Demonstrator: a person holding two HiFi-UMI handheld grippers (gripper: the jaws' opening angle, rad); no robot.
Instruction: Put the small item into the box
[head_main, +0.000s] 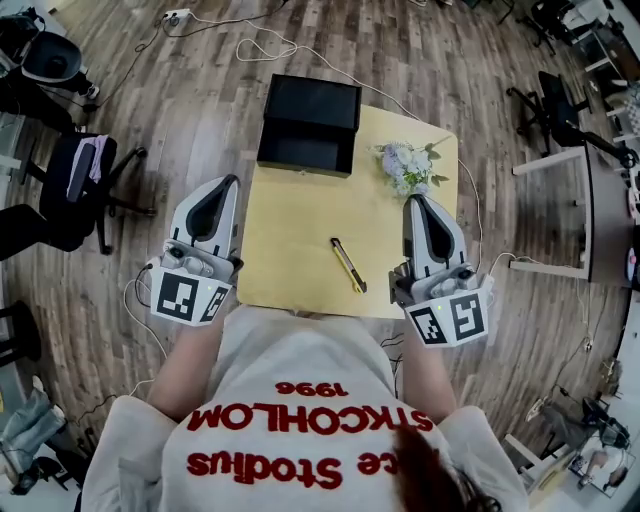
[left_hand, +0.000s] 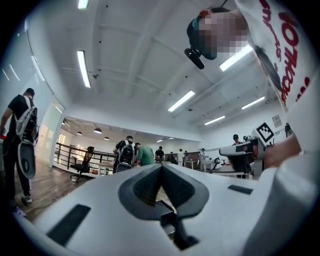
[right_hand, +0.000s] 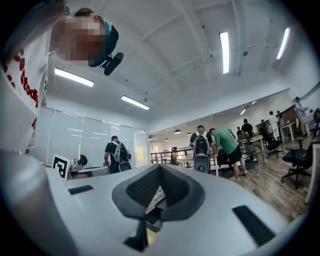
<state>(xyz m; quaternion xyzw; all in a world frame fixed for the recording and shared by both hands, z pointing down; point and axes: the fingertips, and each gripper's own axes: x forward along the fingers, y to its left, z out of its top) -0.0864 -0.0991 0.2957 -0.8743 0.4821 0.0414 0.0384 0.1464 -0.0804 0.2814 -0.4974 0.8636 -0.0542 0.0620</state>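
A yellow and black utility knife (head_main: 348, 265) lies on the yellow table (head_main: 290, 230), near its front edge. The black box (head_main: 309, 124) stands open at the table's far left corner, its inside dark. My left gripper (head_main: 232, 181) hangs level by the table's left edge, shut and holding nothing. My right gripper (head_main: 415, 200) is over the table's right edge, to the right of the knife, also shut and empty. In the left gripper view the left gripper (left_hand: 161, 166) has its jaws meeting at the tips. The right gripper (right_hand: 160, 166) looks the same in the right gripper view.
A bunch of pale artificial flowers (head_main: 410, 165) lies at the table's far right corner. A black office chair (head_main: 85, 180) stands left of the table and a white desk (head_main: 575, 215) to the right. Cables (head_main: 260, 45) trail over the wooden floor. Several people stand further off in the room.
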